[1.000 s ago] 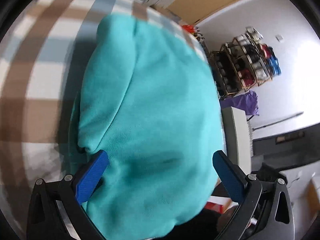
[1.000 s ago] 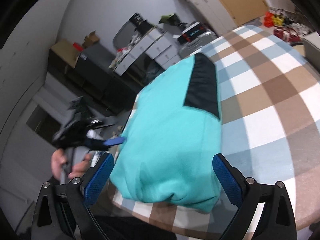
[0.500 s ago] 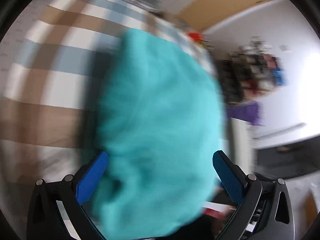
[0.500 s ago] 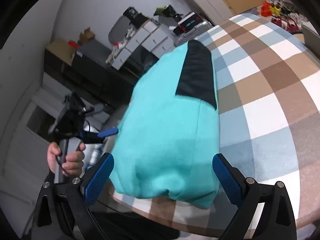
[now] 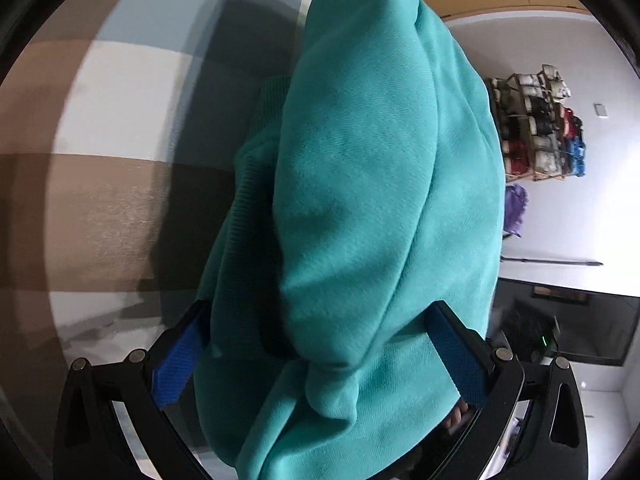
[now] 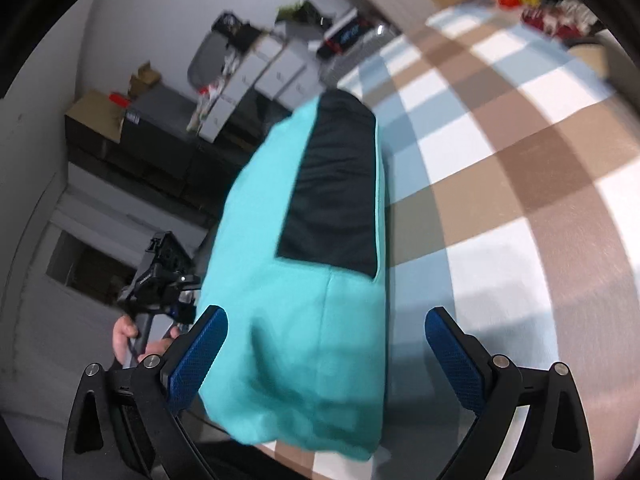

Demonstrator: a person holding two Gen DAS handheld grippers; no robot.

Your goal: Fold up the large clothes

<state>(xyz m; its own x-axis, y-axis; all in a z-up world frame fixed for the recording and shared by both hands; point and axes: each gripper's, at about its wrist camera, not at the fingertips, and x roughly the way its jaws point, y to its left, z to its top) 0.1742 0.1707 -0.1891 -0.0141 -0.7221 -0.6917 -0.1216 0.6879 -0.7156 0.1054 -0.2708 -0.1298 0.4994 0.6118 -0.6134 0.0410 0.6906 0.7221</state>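
Both tools gape wide around the teal garment (image 5: 360, 200), which hides the checked table's (image 6: 520, 200) edge

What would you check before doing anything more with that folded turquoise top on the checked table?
1. Left gripper open: ok, blue fingers spread either side of the turquoise top.
2. Right gripper open: ok, fingers wide apart.
3. Cloth free of the left fingers: cannot tell, folds bulge between them.
4. Top lying on the checked tablecloth: partly ok, near end seems to overhang the table edge.
5. Fold tidy: not ok, bundle looks rounded and lumpy.
6. Black panel lying smooth: cannot tell, picture blurred.
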